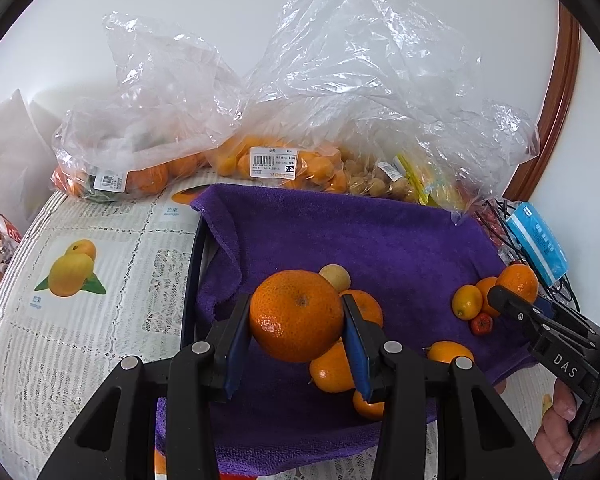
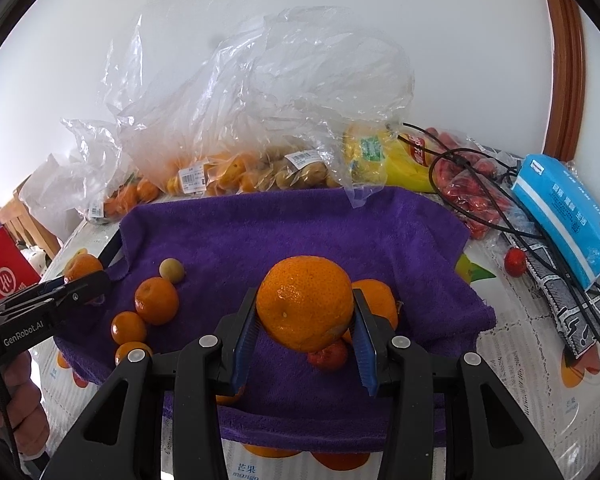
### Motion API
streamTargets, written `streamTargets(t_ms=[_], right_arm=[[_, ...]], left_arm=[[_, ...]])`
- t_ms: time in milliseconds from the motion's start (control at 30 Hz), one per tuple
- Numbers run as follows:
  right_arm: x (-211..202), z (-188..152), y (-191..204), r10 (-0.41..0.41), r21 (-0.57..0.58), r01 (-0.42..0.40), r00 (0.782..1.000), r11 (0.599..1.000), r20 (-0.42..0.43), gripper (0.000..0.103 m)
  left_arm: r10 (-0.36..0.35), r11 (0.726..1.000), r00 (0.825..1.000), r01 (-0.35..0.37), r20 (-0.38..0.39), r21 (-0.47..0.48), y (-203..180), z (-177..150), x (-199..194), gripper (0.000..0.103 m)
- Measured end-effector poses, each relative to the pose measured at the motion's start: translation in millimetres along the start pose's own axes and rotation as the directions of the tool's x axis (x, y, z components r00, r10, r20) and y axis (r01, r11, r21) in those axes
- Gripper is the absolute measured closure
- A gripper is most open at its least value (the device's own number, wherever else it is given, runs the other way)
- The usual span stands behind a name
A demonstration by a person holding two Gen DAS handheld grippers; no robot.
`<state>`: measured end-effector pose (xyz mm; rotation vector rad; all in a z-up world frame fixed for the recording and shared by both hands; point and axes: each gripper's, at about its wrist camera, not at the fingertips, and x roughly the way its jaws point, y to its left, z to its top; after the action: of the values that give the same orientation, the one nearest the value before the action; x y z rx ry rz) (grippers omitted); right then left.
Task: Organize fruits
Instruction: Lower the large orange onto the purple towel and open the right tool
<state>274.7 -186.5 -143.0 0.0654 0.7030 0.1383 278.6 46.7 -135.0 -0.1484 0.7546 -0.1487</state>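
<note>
The left gripper (image 1: 296, 320) pinches a large orange (image 1: 296, 314) between its blue pads, and the right gripper (image 2: 305, 312) pinches a second orange (image 2: 305, 303) the same way. Both fruits hang above the purple towel (image 1: 380, 240). Just behind and below the left jaws lie 3 smaller oranges (image 1: 332, 368) and a pale round fruit (image 1: 335, 276). Behind the right jaws sits a small red fruit (image 2: 328, 354). Beyond the towel, clear plastic bags (image 1: 268, 160) hold more fruit.
</note>
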Motion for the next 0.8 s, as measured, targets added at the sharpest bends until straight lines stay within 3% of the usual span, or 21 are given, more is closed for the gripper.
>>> streamTargets(t_ms=[467,800], right_arm=[[9,-5,4,-0.005,-0.014,0.004,0.999,1.000,-0.042,0.059],[3,-3,3,-0.011,-0.017,0.010,1.000,1.000,-0.018,0.060]], left_arm=[[-0.011,0.999,0.999,0.013,-0.034,0.031,-8,-4,8,0.062],[-0.016,0.999,0.998,0.018,-0.054,0.043,-12,-6,12,0.062]])
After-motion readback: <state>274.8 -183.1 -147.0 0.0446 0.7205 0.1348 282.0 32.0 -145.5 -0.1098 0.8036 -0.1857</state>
